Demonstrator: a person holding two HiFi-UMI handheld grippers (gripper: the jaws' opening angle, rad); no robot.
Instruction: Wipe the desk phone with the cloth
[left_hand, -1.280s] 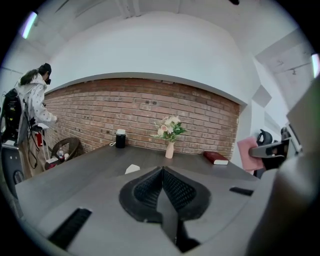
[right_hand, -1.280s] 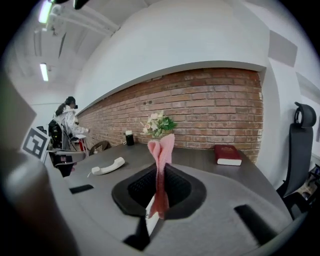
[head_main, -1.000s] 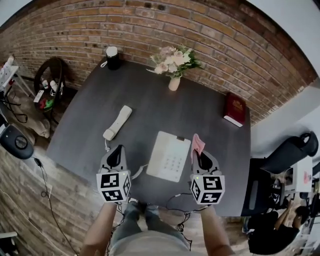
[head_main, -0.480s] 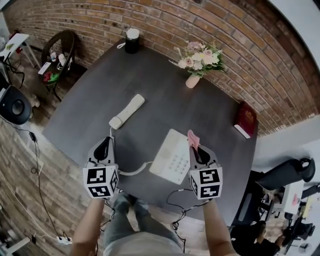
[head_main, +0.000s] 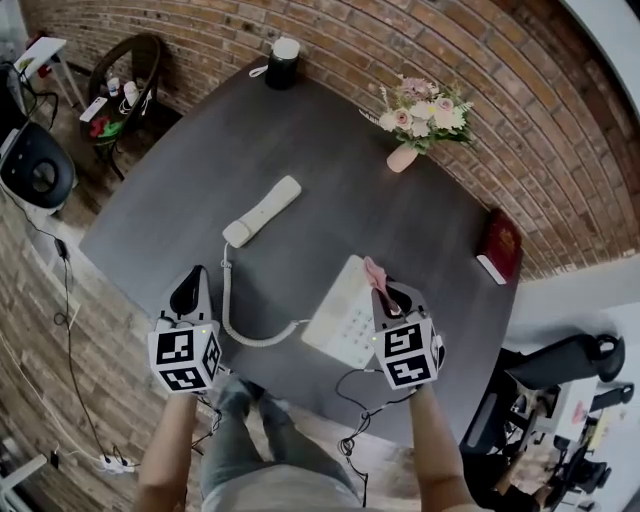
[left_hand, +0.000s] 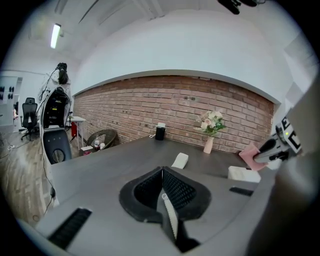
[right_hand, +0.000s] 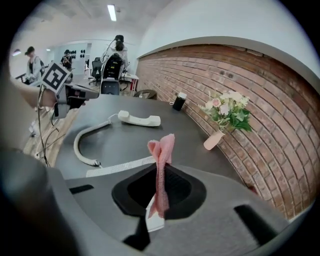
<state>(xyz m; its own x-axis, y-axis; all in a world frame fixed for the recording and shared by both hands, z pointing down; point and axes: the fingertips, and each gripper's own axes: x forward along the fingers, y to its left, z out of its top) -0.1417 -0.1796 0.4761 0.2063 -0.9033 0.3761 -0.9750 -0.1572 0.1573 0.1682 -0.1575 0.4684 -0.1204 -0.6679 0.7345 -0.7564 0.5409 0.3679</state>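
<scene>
The white phone base (head_main: 343, 313) lies near the front edge of the dark table (head_main: 330, 180), and its handset (head_main: 262, 211) rests off the hook further back-left, joined by a coiled cord (head_main: 237, 322). My right gripper (head_main: 388, 293) hovers at the base's right side, shut on a pink cloth (head_main: 375, 272) that sticks up past the jaws (right_hand: 161, 150). My left gripper (head_main: 193, 280) sits at the table's front-left edge, shut with nothing in it (left_hand: 161, 170). The handset (right_hand: 140, 119) and the cord (right_hand: 82, 142) appear in the right gripper view.
A vase of flowers (head_main: 415, 120) and a black cylinder with a white top (head_main: 283, 60) stand at the back by the brick wall. A red book (head_main: 498, 246) lies at the table's right. Cables (head_main: 365, 420) trail on the floor, and chairs (head_main: 575, 360) stand around.
My left gripper has drifted left toward the table's front-left edge, away from the phone base. The right gripper keeps the cloth by the base. The head view has swung.
</scene>
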